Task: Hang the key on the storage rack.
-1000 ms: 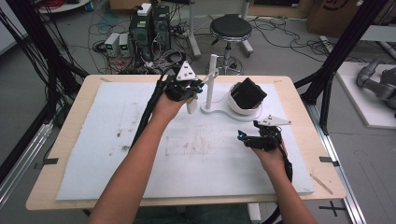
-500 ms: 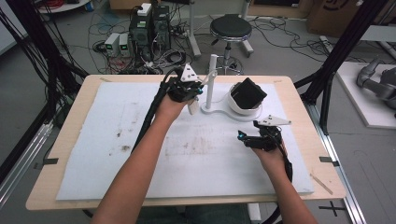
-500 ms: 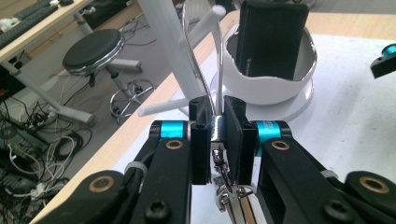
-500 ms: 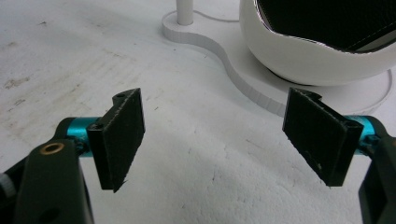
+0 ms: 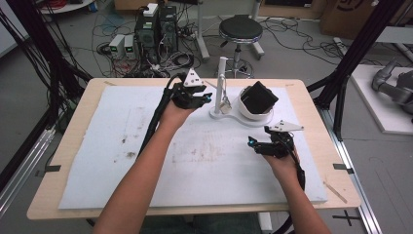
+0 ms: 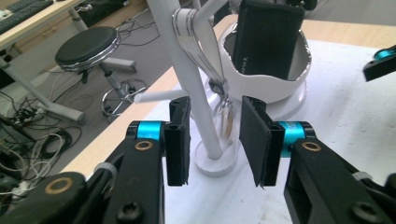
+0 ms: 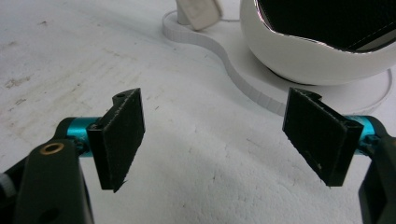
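Observation:
A white stand has an upright post on a flat base. The base also bears a white bowl with a black case standing in it. A pale strap with a small tag hangs from the post. My left gripper is open, its pads either side of the tag just before the post. My right gripper stands wide open over the mat, short of the base.
A white mat covers the wooden table. Black frame posts stand at both sides. A stool, computers and cables are on the floor behind the far edge.
My left gripper has edged slightly toward the post. The right gripper has held still.

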{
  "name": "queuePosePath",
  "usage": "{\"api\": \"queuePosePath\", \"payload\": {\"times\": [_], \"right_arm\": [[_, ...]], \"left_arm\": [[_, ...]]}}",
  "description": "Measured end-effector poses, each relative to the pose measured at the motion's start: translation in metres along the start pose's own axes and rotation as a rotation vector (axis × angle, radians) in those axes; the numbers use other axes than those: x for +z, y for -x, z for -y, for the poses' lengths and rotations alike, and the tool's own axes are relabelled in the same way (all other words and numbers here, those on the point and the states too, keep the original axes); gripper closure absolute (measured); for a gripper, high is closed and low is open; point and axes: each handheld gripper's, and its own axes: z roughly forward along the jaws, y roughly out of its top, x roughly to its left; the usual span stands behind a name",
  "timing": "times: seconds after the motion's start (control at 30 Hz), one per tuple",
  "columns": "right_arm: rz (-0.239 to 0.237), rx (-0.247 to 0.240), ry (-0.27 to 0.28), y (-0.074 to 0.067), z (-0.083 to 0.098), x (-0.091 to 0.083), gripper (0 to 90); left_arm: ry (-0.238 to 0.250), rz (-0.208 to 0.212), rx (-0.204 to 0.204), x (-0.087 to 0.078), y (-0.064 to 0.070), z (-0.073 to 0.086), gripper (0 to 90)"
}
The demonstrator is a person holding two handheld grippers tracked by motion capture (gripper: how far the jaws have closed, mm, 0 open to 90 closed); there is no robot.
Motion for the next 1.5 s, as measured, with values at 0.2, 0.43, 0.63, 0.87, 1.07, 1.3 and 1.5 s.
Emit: {"api": "queuePosePath", "payload": {"times": [0.2, 0.43, 0.63, 0.87, 1.07, 1.3, 1.5], "right_arm": [[0.002, -0.005, -0.001, -0.002, 0.000, 0.001, 21.3], [0.005, -0.004, 0.000, -0.001, 0.000, 0.001, 21.3], [0.008, -0.007, 0.003, -0.001, 0.000, 0.001, 21.2], [0.010, -0.007, 0.004, -0.001, -0.001, 0.002, 21.3], [0.015, -0.001, 0.001, -0.001, -0.001, 0.002, 21.3], [0.021, -0.005, -0.003, -0.001, 0.000, 0.003, 21.3], [0.020, -0.003, -0.005, 0.000, 0.000, 0.003, 21.2]], "left_arm": [[0.013, 0.020, -0.050, -0.010, -0.003, 0.014, 53.1], [0.021, 0.037, -0.077, -0.031, -0.011, 0.030, 44.9], [0.048, 0.050, -0.103, -0.053, -0.016, 0.044, 35.6], [0.053, 0.074, -0.111, -0.074, -0.018, 0.068, 28.2], [0.057, 0.077, -0.126, -0.090, -0.019, 0.087, 27.2], [0.083, 0.072, -0.157, -0.105, -0.016, 0.108, 25.2], [0.088, 0.061, -0.194, -0.113, -0.012, 0.130, 23.3]]}}
